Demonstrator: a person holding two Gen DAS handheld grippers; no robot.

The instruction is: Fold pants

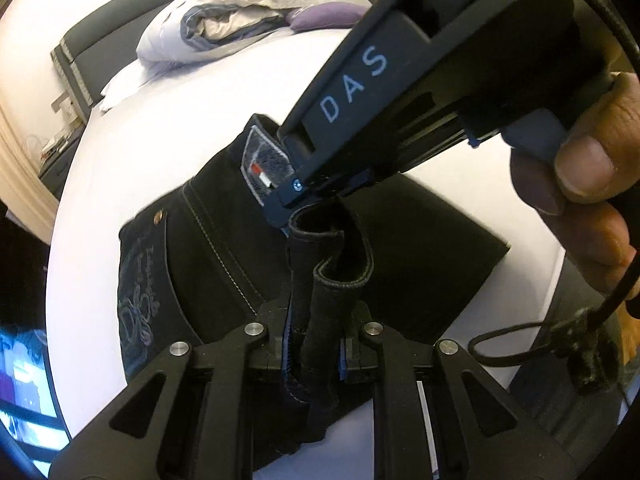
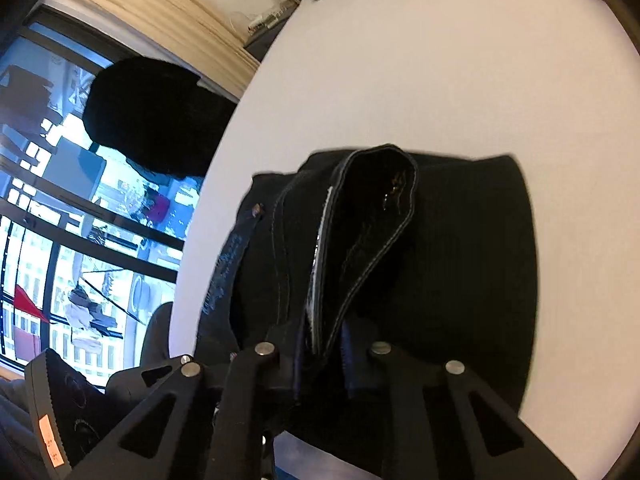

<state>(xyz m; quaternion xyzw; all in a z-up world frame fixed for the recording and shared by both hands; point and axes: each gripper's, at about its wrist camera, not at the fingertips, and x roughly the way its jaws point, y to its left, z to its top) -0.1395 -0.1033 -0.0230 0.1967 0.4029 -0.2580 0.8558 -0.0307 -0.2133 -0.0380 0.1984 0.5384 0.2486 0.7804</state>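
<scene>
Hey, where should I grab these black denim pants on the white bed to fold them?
Grip the black denim pants at the thick stitched hem edge, coming from above: it stands up off the white bed, unlike the flat panels.

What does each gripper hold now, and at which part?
Both hold the black pants: the left gripper pinches a bunched hemmed edge, the right gripper the stitched waistband edge.
</scene>
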